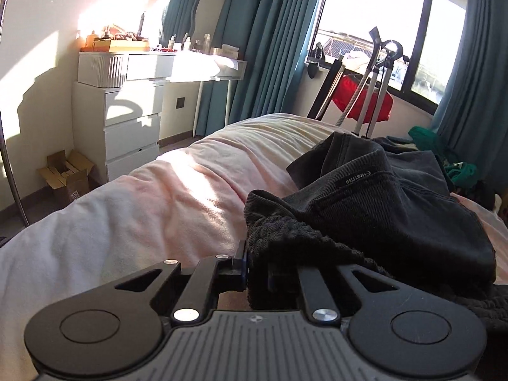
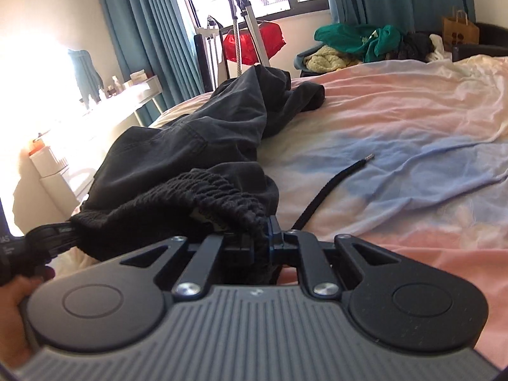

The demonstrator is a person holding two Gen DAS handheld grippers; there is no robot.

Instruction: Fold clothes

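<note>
Dark grey trousers (image 1: pixel 381 197) lie crumpled on the bed, legs trailing toward the window; they also show in the right wrist view (image 2: pixel 190 139). My left gripper (image 1: pixel 257 260) is shut on the ribbed elastic waistband (image 1: pixel 285 238). My right gripper (image 2: pixel 262 241) is shut on the other side of the same waistband (image 2: pixel 206 197). The left gripper (image 2: pixel 50 238) shows at the left edge of the right wrist view, holding the waistband. A black drawstring (image 2: pixel 330 187) runs out from the waistband onto the sheet.
The bed has a pink and blue sheet (image 2: pixel 397 133). A pile of green and other clothes (image 2: pixel 358 44) sits at the far side. A red garment on a stand (image 1: pixel 362 98) is by the window. A white dresser (image 1: pixel 127 117) stands to the left.
</note>
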